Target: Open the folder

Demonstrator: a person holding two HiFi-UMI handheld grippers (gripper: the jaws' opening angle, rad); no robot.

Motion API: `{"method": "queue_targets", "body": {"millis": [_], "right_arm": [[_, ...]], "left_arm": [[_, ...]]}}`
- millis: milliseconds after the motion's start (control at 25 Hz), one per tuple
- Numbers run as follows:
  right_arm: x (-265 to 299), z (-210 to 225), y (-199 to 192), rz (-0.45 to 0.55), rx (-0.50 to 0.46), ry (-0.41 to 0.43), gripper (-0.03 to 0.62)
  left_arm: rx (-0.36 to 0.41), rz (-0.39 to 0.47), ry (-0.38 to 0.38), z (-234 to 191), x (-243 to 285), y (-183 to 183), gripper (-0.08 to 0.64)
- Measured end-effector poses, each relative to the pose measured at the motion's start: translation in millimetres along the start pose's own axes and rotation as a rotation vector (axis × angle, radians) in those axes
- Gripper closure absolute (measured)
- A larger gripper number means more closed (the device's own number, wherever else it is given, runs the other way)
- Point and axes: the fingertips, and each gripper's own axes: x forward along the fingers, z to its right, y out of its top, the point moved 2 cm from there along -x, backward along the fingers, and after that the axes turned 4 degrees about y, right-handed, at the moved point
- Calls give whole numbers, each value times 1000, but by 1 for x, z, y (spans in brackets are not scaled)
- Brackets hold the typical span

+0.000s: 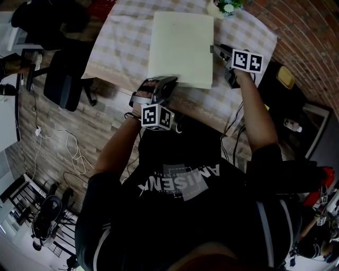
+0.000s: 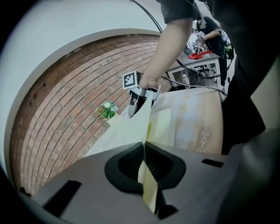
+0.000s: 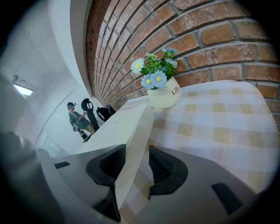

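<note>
A pale yellow-green folder (image 1: 180, 47) lies flat on the checked tablecloth (image 1: 124, 37). My left gripper (image 1: 168, 80) is at the folder's near edge. In the left gripper view it (image 2: 144, 146) is shut on a thin cover sheet of the folder (image 2: 127, 131), which is lifted a little off the pages below. My right gripper (image 1: 216, 50) is at the folder's right edge. In the right gripper view it (image 3: 137, 148) stands open, and the folder's edge (image 3: 118, 127) runs between the jaws, close to the left pad with a gap on the right.
A small cream pot of flowers (image 1: 225, 7) stands at the table's far corner, just beyond the folder (image 3: 162, 89). A brick wall (image 1: 312, 37) runs along the right. A black office chair (image 1: 69, 74) stands left of the table. A person (image 3: 76, 118) is far off.
</note>
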Motion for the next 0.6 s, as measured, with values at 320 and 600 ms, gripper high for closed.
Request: {"method": "queue_targets", "body": {"millis": [320, 600], "right_arm": [[-1, 3, 0, -2, 26, -10, 393], [-9, 39, -39, -131, -175, -271, 540]], "left_arm": [[-180, 24, 92, -36, -15, 13, 537], [-272, 39, 170, -58, -35, 8, 537]]}}
